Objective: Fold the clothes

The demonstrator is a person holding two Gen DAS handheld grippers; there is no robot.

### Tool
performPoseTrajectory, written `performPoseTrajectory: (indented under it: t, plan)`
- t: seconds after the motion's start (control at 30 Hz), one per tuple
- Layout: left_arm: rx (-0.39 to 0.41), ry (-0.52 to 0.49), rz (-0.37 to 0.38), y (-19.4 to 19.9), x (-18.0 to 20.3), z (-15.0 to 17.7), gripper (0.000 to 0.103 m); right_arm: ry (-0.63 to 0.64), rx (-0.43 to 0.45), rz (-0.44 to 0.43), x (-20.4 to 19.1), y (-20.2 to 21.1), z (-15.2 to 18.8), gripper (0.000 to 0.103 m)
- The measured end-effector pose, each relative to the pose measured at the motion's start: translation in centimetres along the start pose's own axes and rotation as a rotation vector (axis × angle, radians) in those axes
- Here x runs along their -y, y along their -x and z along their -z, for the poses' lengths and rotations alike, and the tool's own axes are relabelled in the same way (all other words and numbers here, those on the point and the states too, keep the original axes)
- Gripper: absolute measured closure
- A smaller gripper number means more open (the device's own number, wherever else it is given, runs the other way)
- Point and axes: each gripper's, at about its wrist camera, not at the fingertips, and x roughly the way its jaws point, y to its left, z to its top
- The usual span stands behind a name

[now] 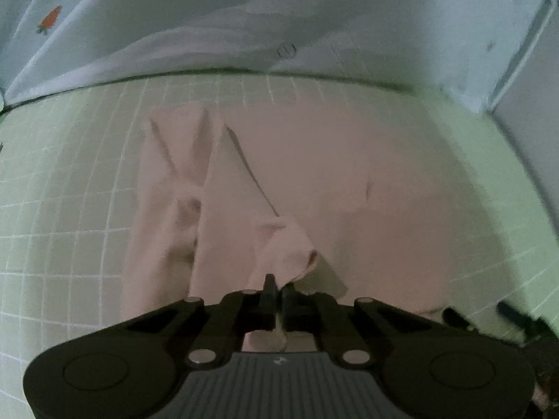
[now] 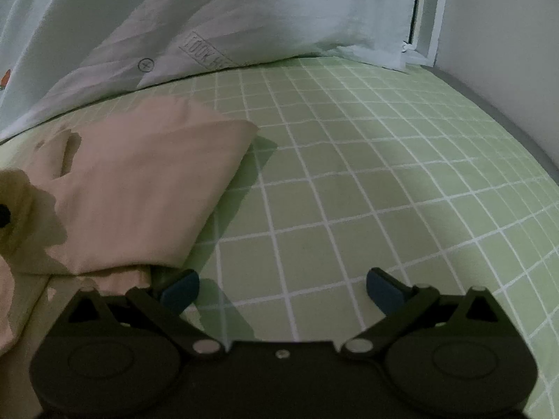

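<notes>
Blurring softens the pink garment [image 1: 314,181] pinched between the left fingers [image 1: 269,286].

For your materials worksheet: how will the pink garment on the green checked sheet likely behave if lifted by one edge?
The pink garment is probably floppy: it lies in soft creases. It likely drapes and unfolds, since only the shut left claw pinches one edge. It seems light, being thin.
</notes>
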Motion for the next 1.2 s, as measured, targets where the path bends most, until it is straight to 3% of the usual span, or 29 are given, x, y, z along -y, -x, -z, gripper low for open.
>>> performPoseTrajectory:
  t: [0.3,0.47,0.8,1.0,1.17,1.2]
  plan:
    - [0.164,0.187,0.028,5.3,-7.2,-2.2,0.1,-0.004,-0.024,0.01,-1.6,1.7,1.5,0.0]
    - [0.236,0.214,0.006,7.4,-11.1,-3.1,0.1,0.033,-0.008,0.04,-3.3,3.4,2.2,0.0]
    - [0.391,0.349,0.114,11.8,-18.4,-5.2,0.1,0.108,0.005,0.106,-6.3,6.8,3.9,0.0]
    - [0.467,0.407,0.051,14.0,-22.7,-4.8,0.101,0.127,0.002,0.117,-7.4,8.4,5.0,0.0]
    - [0.421,0.509,-0.083,13.7,-25.5,-2.9,0.098,0.145,0.003,0.118,-7.9,9.4,5.9,0.0]
    - [0.401,0.509,-0.105,13.6,-25.6,-2.3,0.087,0.145,0.002,0.117,-7.9,9.5,6.1,0.0]
